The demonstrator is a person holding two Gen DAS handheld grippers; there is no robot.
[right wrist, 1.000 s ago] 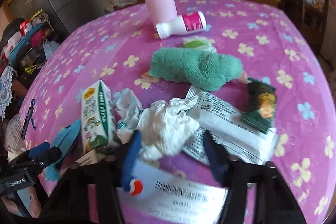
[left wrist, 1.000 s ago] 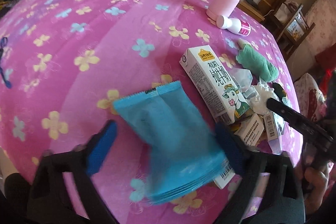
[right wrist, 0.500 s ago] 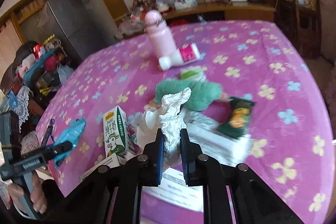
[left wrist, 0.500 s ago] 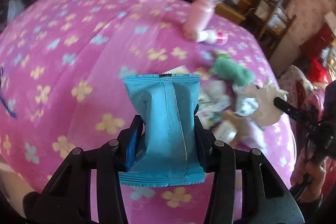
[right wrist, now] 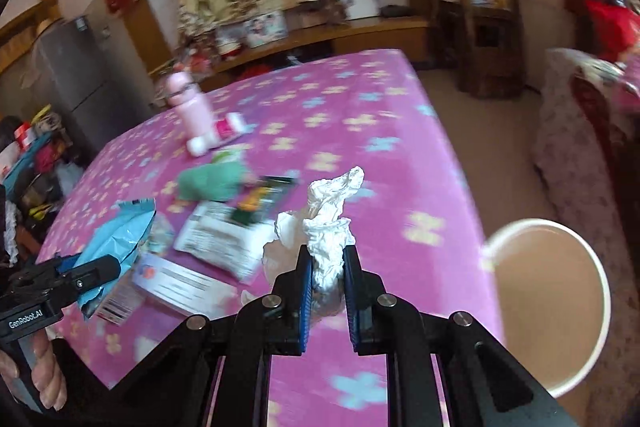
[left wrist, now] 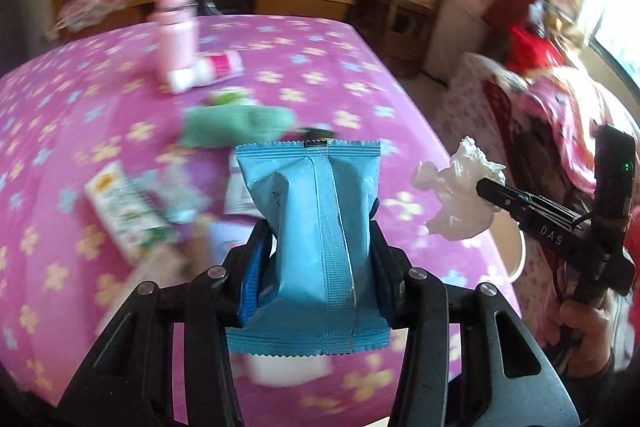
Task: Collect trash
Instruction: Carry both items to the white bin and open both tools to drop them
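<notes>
My left gripper (left wrist: 316, 239) is shut on a blue snack wrapper (left wrist: 316, 227) and holds it upright above the pink flowered table (left wrist: 320, 67). My right gripper (right wrist: 326, 267) is shut on a crumpled white tissue (right wrist: 328, 219), lifted over the table's right side. That tissue also shows in the left wrist view (left wrist: 460, 195), and the blue wrapper in the right wrist view (right wrist: 116, 239). A round white-rimmed bin (right wrist: 560, 311) stands beside the table at the right. A milk carton (left wrist: 124, 211), white packets (right wrist: 224, 239) and a dark wrapper (right wrist: 264, 199) lie on the table.
A pink bottle (left wrist: 176, 23), a small white-and-pink bottle (left wrist: 208, 75) and a green cloth (left wrist: 236, 123) lie further back on the table. A patterned chair (right wrist: 576, 147) stands to the right. Shelves and a cabinet (right wrist: 340, 31) line the far wall.
Both grippers closed on their items and lifted them off the table. They have since swung to the right, toward the table's right edge, and the bin has come into view.
</notes>
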